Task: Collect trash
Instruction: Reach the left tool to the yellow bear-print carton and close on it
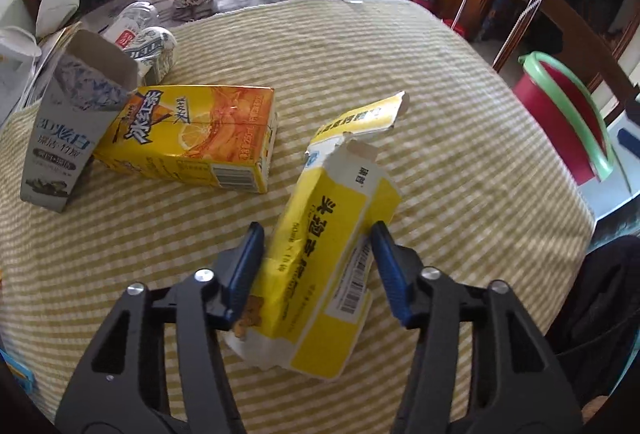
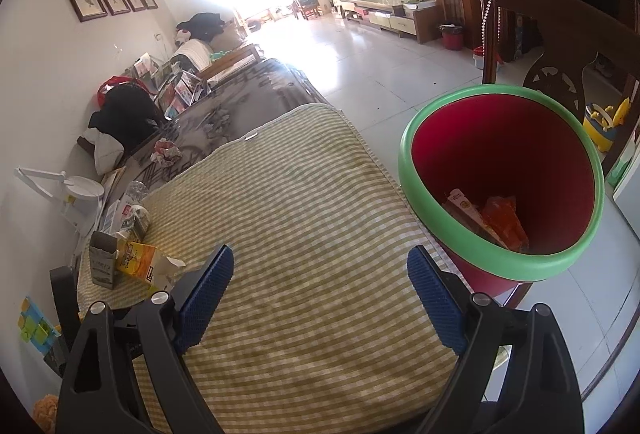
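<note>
My left gripper (image 1: pixel 318 234) straddles a crushed yellow and white carton (image 1: pixel 332 234) lying on the striped cloth (image 1: pixel 360 73). Its blue fingers (image 1: pixel 250 262) stand either side of the carton, and I cannot tell whether they press it. A yellow iced-tea carton (image 1: pixel 192 137) and a grey toothpaste box (image 1: pixel 68 137) lie beyond it to the left. My right gripper (image 2: pixel 320 274) is open and empty above the cloth (image 2: pixel 300 193). A red bin with a green rim (image 2: pixel 504 189) stands to the right of it, with wrappers inside. The bin also shows in the left wrist view (image 1: pixel 560 113).
A crumpled plastic bottle (image 1: pixel 140 33) and papers lie at the far left of the table. A wooden chair (image 2: pixel 560 45) stands behind the bin. A white desk lamp (image 2: pixel 72 193) stands at the left wall. Tiled floor lies beyond the table.
</note>
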